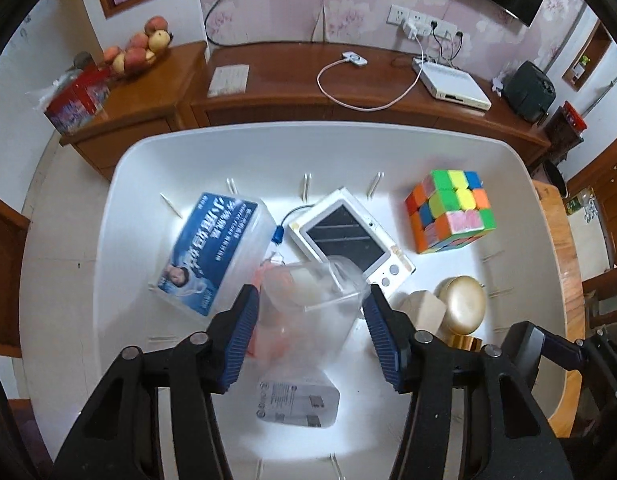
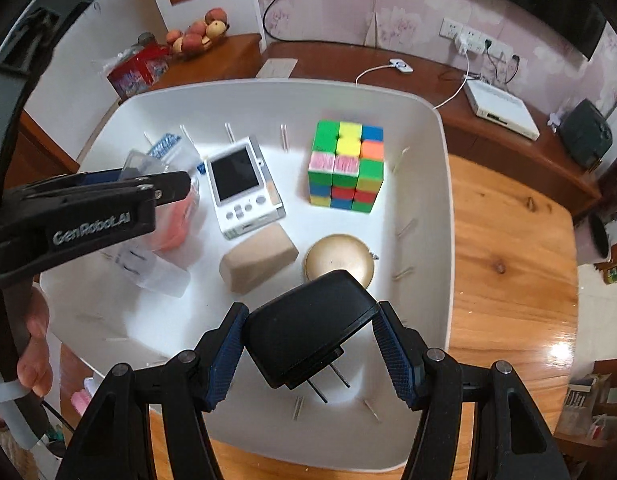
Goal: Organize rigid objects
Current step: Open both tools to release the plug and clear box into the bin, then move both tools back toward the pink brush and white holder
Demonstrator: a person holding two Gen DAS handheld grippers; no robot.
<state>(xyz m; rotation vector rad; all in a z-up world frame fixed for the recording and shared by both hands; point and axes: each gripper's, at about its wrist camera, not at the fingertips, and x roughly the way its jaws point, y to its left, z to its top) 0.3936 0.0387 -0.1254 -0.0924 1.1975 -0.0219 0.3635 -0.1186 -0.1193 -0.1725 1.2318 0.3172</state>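
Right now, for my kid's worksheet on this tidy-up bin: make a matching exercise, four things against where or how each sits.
Things:
1. black plug adapter
2. clear plastic box
3. puzzle cube
4. gold round case

States:
A. standing in the white bin's far corner
B. between the right gripper's blue pads, prongs towards the camera
C. lying beside the beige block
D. between the left gripper's blue pads

Pairs: 1-B, 2-D, 3-A, 4-C
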